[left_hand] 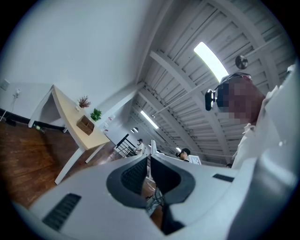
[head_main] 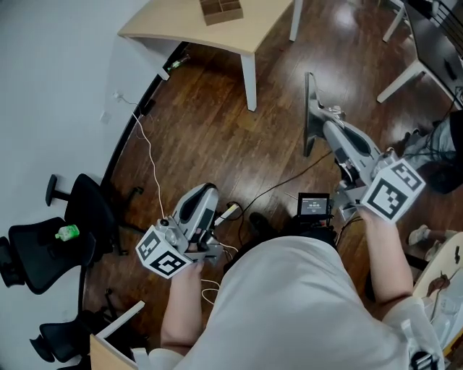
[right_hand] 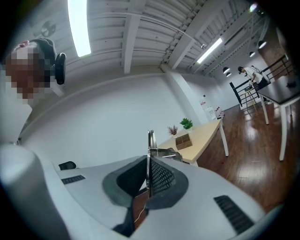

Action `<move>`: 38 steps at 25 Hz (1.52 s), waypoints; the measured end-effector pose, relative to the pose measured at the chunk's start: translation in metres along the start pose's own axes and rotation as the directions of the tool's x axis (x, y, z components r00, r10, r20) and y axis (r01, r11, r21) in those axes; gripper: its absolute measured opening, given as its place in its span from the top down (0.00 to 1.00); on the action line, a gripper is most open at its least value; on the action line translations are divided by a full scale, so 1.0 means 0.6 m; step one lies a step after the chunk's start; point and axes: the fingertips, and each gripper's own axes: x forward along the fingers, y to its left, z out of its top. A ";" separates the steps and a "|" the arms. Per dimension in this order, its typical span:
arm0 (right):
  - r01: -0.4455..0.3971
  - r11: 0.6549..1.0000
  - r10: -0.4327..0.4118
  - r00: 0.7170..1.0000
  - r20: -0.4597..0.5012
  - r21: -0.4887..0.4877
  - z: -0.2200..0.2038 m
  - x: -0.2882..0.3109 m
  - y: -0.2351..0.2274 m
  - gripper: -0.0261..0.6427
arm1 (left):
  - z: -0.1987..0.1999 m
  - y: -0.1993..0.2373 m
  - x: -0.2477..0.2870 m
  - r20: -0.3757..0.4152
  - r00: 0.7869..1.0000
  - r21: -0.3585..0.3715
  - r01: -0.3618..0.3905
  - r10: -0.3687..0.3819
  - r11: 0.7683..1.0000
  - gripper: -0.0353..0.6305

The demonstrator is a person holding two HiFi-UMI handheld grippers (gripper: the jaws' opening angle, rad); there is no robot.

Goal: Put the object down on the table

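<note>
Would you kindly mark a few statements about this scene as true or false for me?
1. The right gripper has its jaws shut on a thin metal tool. True.
2. The metal tool already lies on the table. False: it is held above the floor, apart from the table.
3. A wooden box sits on the table. True.
4. The floor is grey carpet. False: it is dark wood.
5. A green object lies on a black chair. True.

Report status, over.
Left gripper shut, empty. Right gripper shut on thin metal piece. Table ahead, not reached; wooden box on it.
</note>
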 end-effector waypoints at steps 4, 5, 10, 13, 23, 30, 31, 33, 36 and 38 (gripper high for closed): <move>0.011 1.000 -0.011 1.000 0.008 -0.003 0.000 0.003 -0.005 0.95 | 0.011 0.006 0.002 0.010 1.000 0.017 0.003 -0.003 1.000 0.92; 0.014 1.000 -0.014 1.000 0.006 -0.001 -0.002 0.002 -0.007 0.95 | 0.011 0.007 0.002 0.012 1.000 0.015 0.002 -0.002 1.000 0.92; 0.030 1.000 -0.030 1.000 0.001 -0.006 -0.003 -0.001 -0.010 0.95 | 0.003 0.013 0.003 -0.009 1.000 0.004 0.010 -0.010 1.000 0.92; 0.030 0.999 -0.030 1.000 -0.004 -0.014 -0.001 0.004 -0.011 0.95 | 0.004 0.023 0.006 -0.007 1.000 -0.005 0.010 -0.010 1.000 0.92; 0.017 0.999 -0.016 1.000 -0.024 0.038 -0.021 0.049 -0.057 0.95 | 0.012 0.049 0.037 -0.027 1.000 0.007 -0.010 0.010 1.000 0.92; -0.055 0.998 0.057 0.997 -0.047 0.038 0.026 0.179 -0.099 0.95 | 0.068 0.121 0.098 0.001 0.998 0.013 -0.068 0.068 0.998 0.92; -0.060 0.998 0.061 0.997 -0.049 0.036 0.032 0.190 -0.108 0.95 | 0.070 0.129 0.109 0.001 0.998 0.013 -0.068 0.068 0.998 0.92; -0.064 0.997 0.066 0.996 -0.053 0.037 0.042 0.211 -0.127 0.95 | 0.077 0.146 0.133 0.002 0.998 0.011 -0.070 0.070 0.997 0.92; -0.073 0.997 0.075 0.995 -0.068 0.035 0.062 0.244 -0.161 0.95 | 0.090 0.171 0.178 0.006 0.997 0.011 -0.073 0.073 0.997 0.92; -0.083 0.996 0.085 0.993 -0.083 0.035 0.086 0.279 -0.195 0.95 | 0.106 0.192 0.222 0.010 0.997 0.008 -0.081 0.081 0.997 0.92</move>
